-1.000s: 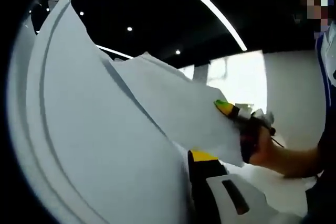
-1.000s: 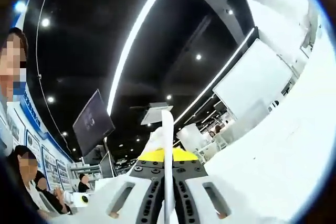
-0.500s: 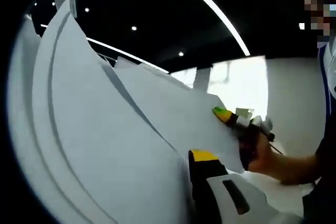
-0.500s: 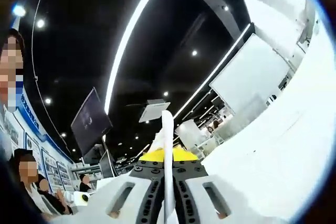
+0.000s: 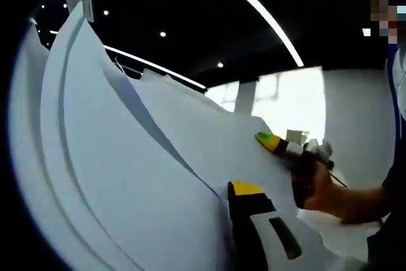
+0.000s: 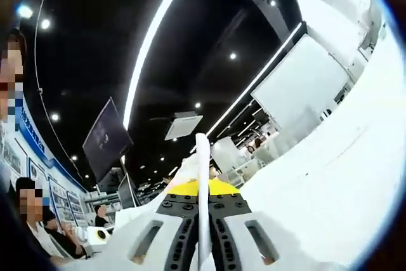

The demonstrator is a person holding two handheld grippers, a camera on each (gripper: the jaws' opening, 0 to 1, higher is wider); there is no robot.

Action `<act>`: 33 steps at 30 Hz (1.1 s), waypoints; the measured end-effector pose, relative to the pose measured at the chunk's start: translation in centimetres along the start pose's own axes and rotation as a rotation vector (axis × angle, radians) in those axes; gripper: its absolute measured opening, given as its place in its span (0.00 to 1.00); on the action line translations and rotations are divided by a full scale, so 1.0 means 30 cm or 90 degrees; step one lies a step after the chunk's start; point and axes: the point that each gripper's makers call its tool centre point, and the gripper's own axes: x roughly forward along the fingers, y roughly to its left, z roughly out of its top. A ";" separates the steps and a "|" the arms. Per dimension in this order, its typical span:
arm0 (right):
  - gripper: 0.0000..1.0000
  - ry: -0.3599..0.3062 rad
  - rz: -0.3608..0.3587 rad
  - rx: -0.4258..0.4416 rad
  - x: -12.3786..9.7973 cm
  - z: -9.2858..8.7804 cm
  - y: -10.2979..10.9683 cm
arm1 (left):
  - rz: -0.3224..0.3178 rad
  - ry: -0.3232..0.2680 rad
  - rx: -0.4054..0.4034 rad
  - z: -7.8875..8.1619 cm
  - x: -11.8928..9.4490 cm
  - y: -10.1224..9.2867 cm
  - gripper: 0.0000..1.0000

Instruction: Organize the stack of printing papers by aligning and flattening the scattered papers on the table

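Note:
A stack of white printing papers (image 5: pixel 127 176) stands up on edge across the left of the left gripper view, its sheets fanned apart and curved. My left gripper (image 5: pixel 231 190) is shut on the stack's lower edge, with one yellow-tipped jaw showing beside the sheets. From the right, a hand (image 5: pixel 320 188) brings in my right gripper (image 5: pixel 269 141), which pinches the far corner of a sheet. In the right gripper view, my right gripper (image 6: pixel 202 185) is shut on a paper edge (image 6: pixel 202 157) seen end-on between the jaws.
A white tabletop (image 5: pixel 346 239) lies below the hand. Overhead is a dark ceiling with a long light strip (image 6: pixel 152 42). A dark screen (image 6: pixel 104 141) hangs at the left, and seated people (image 6: pixel 28 211) are beneath it. A white wall panel (image 6: pixel 298 87) stands at the right.
Both views have shifted slightly with the hands. The sheet held by the right gripper now lies a little lower and flatter against the stack. Both grips are unchanged.

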 end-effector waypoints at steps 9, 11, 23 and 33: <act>0.00 0.015 -0.013 0.006 0.014 -0.034 0.009 | 0.010 0.003 -0.006 0.001 0.001 0.011 0.18; 0.00 0.019 -0.007 0.002 0.019 -0.042 0.018 | 0.010 0.006 -0.005 -0.001 0.002 0.011 0.18; 0.00 0.063 0.013 0.011 0.037 -0.115 0.059 | 0.010 0.005 -0.010 0.004 0.002 0.016 0.20; 0.00 0.070 0.048 0.029 0.040 -0.123 0.100 | 0.016 0.002 -0.023 0.005 0.002 0.030 0.23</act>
